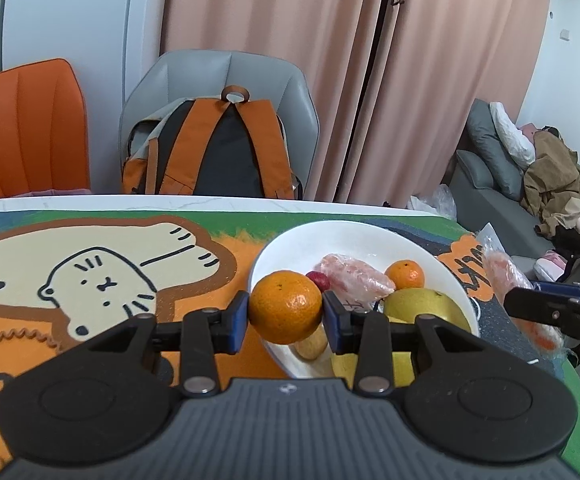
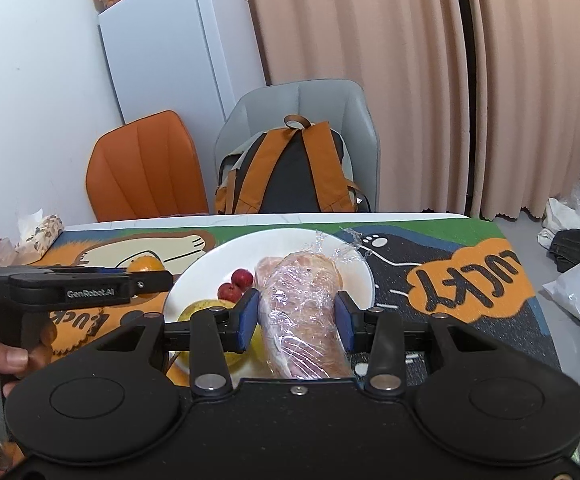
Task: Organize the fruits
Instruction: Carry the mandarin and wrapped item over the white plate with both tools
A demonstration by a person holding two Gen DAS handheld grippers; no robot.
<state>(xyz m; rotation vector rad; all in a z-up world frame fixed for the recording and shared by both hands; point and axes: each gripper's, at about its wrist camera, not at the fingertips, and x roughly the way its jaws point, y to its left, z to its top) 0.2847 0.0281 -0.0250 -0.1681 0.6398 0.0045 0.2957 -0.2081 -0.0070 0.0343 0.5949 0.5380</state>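
Note:
My left gripper is shut on a large orange and holds it over the near left rim of the white plate. On the plate lie a plastic-wrapped pink fruit piece, a small orange, a small red fruit and a yellow-green pear. My right gripper is shut on another plastic-wrapped pink fruit piece, above the plate. Two red fruits and the pear show there. The right gripper also shows at the right edge of the left wrist view.
The table carries a colourful cartoon mat. Behind its far edge stand an orange chair and a grey chair with an orange-black backpack. A tissue pack lies at the table's far left. A sofa with clothes is on the right.

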